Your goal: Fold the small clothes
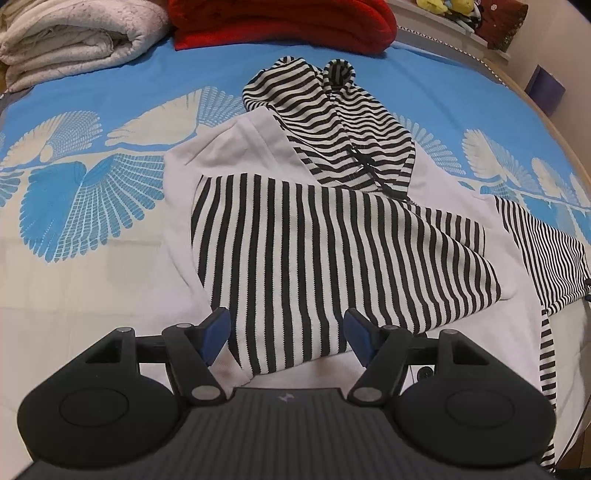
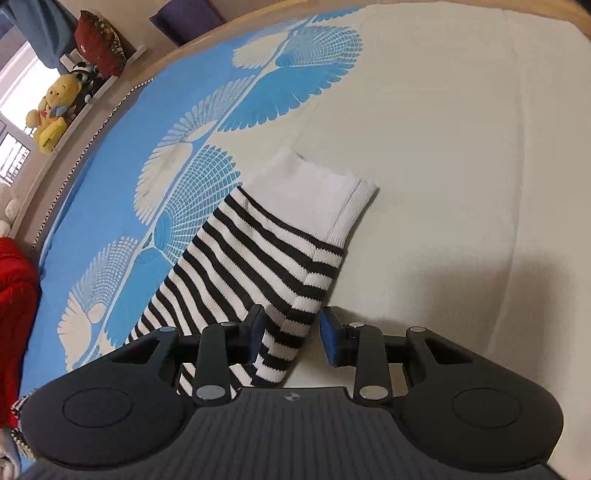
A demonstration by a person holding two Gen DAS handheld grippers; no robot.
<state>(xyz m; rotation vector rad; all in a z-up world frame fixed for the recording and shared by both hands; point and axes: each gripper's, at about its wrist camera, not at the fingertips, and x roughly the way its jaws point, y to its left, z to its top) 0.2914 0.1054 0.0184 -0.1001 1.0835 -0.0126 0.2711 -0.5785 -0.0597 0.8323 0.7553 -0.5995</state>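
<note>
A small white hoodie (image 1: 229,147) with black-and-white striped panels lies flat on the bed, its striped hood (image 1: 332,122) toward the far side. One striped sleeve (image 1: 332,251) is folded across the body. My left gripper (image 1: 286,321) hovers open over the near end of that folded sleeve, blue pads apart on either side of it. In the right wrist view the other striped sleeve (image 2: 251,266) with its white cuff (image 2: 314,188) lies stretched out on the sheet. My right gripper (image 2: 291,321) straddles this sleeve, jaws partly apart, a sliver of sheet showing beside the right pad.
The bedsheet (image 1: 74,110) is blue and cream with fan prints. A folded cream blanket (image 1: 70,40) and a red blanket (image 1: 280,22) lie at the far side. A ledge past the bed's edge holds a yellow plush toy (image 2: 50,114) and a dark red cushion (image 2: 98,44).
</note>
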